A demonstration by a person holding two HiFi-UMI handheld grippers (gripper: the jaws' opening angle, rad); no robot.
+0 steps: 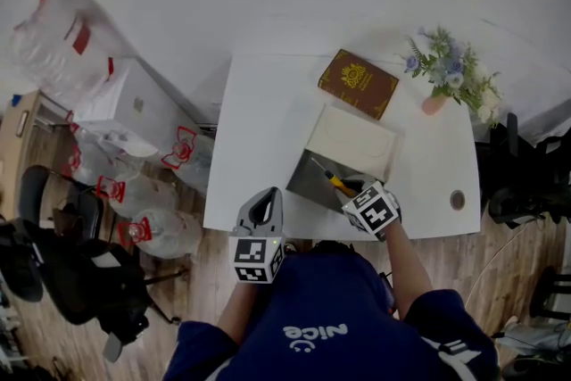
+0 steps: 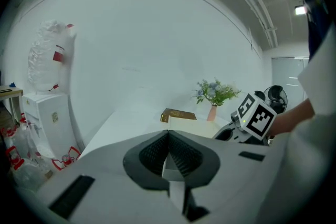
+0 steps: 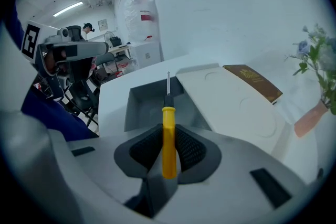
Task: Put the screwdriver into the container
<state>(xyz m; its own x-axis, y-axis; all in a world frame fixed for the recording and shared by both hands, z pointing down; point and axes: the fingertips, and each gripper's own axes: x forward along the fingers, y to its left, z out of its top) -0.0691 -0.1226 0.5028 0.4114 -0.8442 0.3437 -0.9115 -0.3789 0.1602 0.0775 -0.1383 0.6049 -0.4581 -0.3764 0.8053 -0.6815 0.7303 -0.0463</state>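
Observation:
My right gripper (image 3: 168, 152) is shut on a yellow-handled screwdriver (image 3: 168, 128) whose metal shaft points forward over the grey open container (image 3: 152, 105). In the head view the screwdriver (image 1: 337, 182) slants over the container (image 1: 314, 183), with the right gripper (image 1: 361, 195) at the container's near right corner. The container's white lid (image 1: 354, 141) rests slid back over its far part. My left gripper (image 1: 260, 211) hangs at the table's front edge, left of the container; its jaws are shut with nothing between them (image 2: 169, 157).
A white table (image 1: 259, 129) carries a brown book (image 1: 359, 82) and a pink vase of flowers (image 1: 446, 76) at the back right. Plastic bags and white boxes (image 1: 116, 129) stand left of the table, with a black chair (image 1: 80, 272) beside them.

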